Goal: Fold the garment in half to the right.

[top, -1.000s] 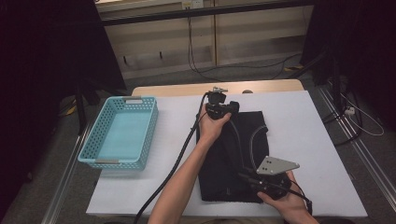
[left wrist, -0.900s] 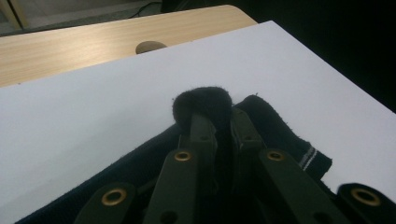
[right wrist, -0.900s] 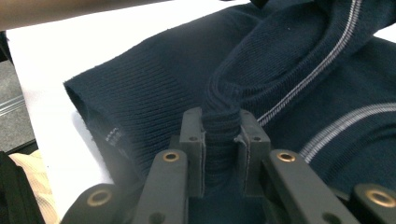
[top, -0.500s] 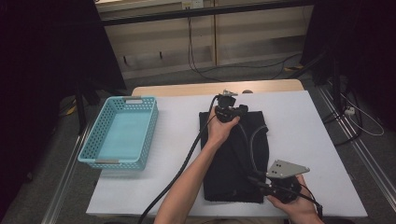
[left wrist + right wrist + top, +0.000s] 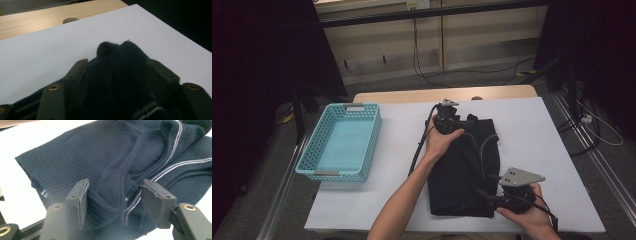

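A dark navy knit garment point(image 5: 462, 170) with thin white stripes lies folded on the white table point(image 5: 537, 130). My left gripper point(image 5: 460, 123) is at its far edge. In the left gripper view a bunched fold of the garment point(image 5: 117, 57) sits between the jaws of that gripper point(image 5: 117, 68), which have just been opening. My right gripper point(image 5: 487, 196) is at the garment's near right corner. Its jaws point(image 5: 113, 192) have also just been opening and stand apart around a ridge of the garment point(image 5: 105, 152), with gaps at the pads.
A light blue plastic basket point(image 5: 371, 145) stands at the table's left side. Bare white table lies right of the garment. A wooden strip point(image 5: 412, 95) runs along the far edge, and cables lie on the floor beyond.
The left hand has shifted slightly right along the garment's far edge and settled lower. The right hand has slid a little toward the near right corner. The garment lies flatter.
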